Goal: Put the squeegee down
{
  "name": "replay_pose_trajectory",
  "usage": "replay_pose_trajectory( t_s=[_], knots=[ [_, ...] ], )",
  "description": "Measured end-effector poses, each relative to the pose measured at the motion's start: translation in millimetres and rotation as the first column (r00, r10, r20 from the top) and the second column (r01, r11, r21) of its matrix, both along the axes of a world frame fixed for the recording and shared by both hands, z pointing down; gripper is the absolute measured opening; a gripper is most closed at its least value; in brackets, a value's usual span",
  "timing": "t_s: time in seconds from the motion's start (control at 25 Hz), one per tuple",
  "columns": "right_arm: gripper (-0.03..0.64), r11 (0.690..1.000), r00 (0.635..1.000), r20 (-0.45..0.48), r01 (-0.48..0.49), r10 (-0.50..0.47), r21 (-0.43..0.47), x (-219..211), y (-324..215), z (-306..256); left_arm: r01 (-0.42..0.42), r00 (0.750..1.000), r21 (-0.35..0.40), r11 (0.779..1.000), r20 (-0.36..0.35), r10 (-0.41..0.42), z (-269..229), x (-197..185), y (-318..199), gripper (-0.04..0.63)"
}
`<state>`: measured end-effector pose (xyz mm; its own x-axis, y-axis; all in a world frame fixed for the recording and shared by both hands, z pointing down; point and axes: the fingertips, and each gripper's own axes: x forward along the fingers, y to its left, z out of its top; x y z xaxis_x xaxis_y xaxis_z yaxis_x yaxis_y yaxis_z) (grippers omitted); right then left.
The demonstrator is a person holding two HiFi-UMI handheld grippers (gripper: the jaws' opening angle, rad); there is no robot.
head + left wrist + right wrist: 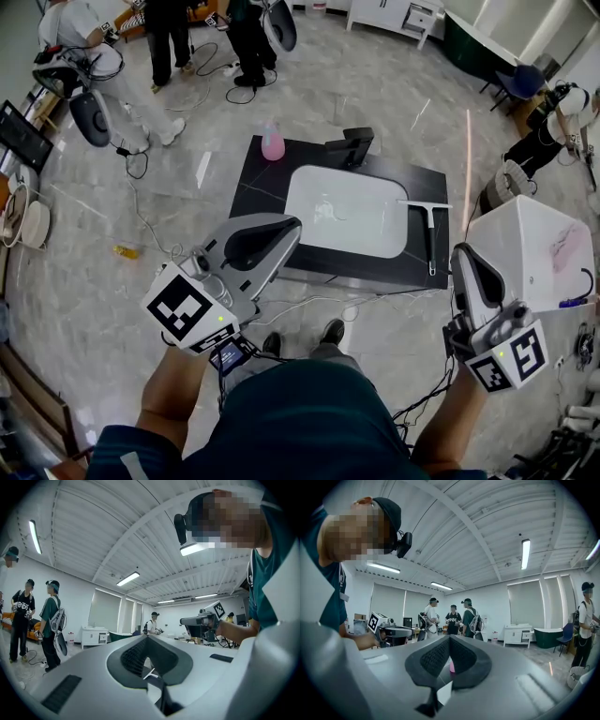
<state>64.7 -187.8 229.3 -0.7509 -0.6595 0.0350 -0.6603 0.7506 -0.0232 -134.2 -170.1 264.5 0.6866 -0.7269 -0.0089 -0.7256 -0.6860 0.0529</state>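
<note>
**A:** Where's the squeegee (pixel 427 230)?

**B:** Lying flat on the dark tabletop (pixel 258 192), just right of the white panel (pixel 347 211). Its blade end is at the panel's edge and its handle points toward the near side.

**A:** And the grippers?

**B:** Both are held back from the tabletop, close to the person. The left gripper (pixel 278 234) is clenched on nothing, and the right gripper (pixel 468 266) is the same, jaws together and empty.

**A:** Anything else there?

**B:** A pink bottle (pixel 273 142) at the far left corner.
</note>
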Motion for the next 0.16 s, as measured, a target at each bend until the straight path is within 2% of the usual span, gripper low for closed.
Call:
replay_pose_trajectory(
  t_s=[0.16],
  knots=[
    [0.006, 1.0, 1.0, 0.0, -0.004, 0.004, 0.0, -5.5, 8.7, -4.7, -0.002, 1.0, 0.002, 1.0, -0.003, 0.002, -5.3, -6.2, 9.0, 0.005]
  ],
)
